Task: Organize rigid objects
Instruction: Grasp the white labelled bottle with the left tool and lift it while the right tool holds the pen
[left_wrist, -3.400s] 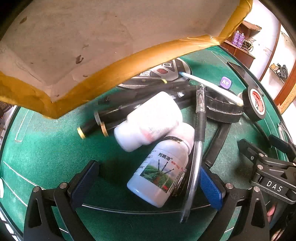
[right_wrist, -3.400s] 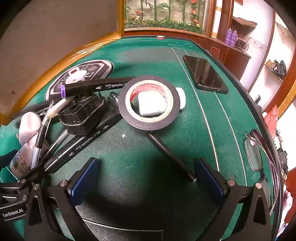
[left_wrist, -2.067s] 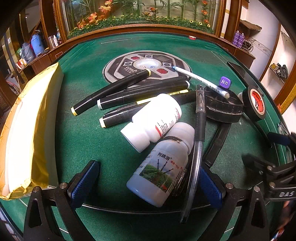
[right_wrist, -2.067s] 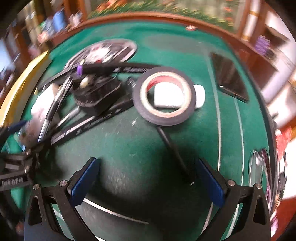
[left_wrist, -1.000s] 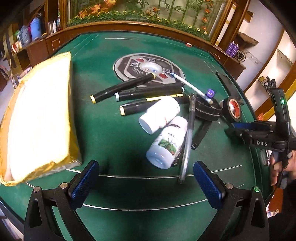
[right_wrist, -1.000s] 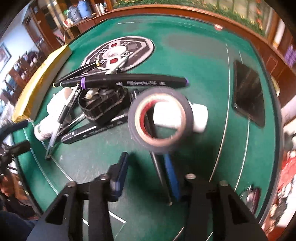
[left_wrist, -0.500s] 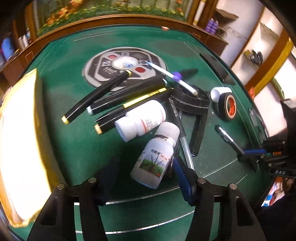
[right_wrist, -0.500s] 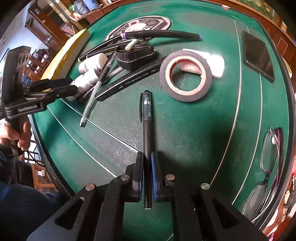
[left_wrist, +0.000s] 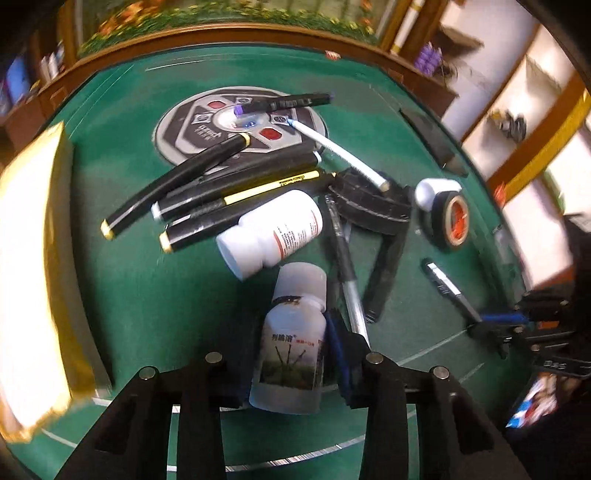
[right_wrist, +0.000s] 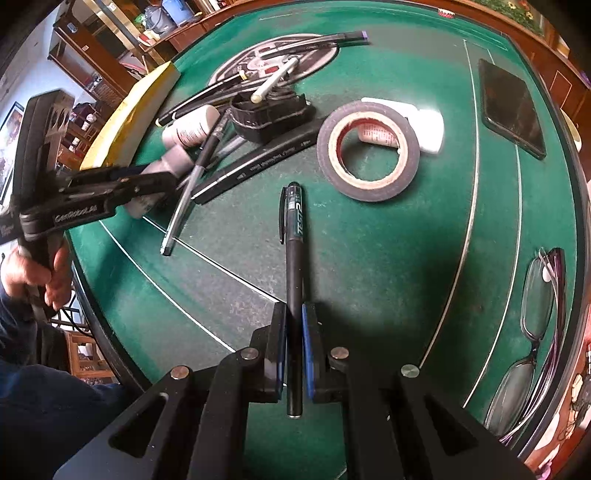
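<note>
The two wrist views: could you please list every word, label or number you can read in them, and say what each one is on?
"GenRobot.AI": side of the left gripper.
"TEST 2", roughly: barrel of the black pen clamped in the right gripper.
Chinese characters, too blurred to read: label of the white bottle between the left gripper's fingers.
Too small or blurred: print on the other white bottle, the yellow pen, the black marker.

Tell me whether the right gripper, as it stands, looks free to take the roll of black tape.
Probably not yet: the right gripper is shut on a black pen, so its jaws are occupied. Otherwise the tape roll lies flat just ahead on bare green felt, with nothing between.
</note>
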